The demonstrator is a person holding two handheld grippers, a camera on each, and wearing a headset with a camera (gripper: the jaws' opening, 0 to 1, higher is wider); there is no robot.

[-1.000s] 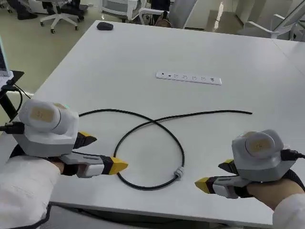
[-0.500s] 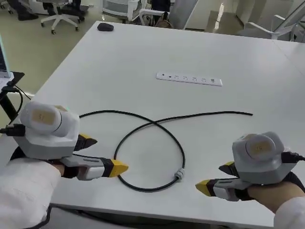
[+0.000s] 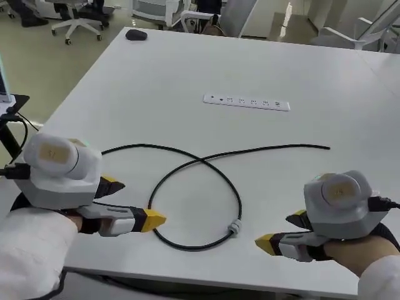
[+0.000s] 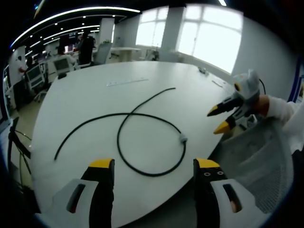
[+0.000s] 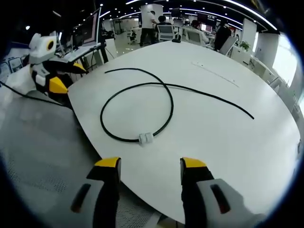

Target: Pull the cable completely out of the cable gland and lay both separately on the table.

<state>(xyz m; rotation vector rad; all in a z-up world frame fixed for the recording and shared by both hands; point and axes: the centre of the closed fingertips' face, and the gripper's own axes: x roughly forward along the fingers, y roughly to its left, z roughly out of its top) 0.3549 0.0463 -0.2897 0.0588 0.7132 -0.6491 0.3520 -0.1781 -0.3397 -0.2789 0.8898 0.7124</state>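
A black cable (image 3: 201,160) lies in a loop on the white table (image 3: 187,75), its long end running off to the right. A small grey cable gland (image 3: 235,226) sits on the cable at the loop's near right. The left gripper (image 3: 136,202) hovers open at the table's near left edge, just left of the loop. Open too, the right gripper (image 3: 280,230) hangs at the near edge, right of the gland. In the left gripper view the gland (image 4: 182,139) lies beyond the open gripper (image 4: 154,164). The right gripper view has the gland (image 5: 146,137) just ahead of the open gripper (image 5: 149,163).
A white power strip (image 3: 245,102) lies farther back on the table, and a dark mouse (image 3: 135,35) sits at the far left corner. Office chairs (image 3: 78,19) stand on the floor beyond. The table's front edge runs right under both grippers.
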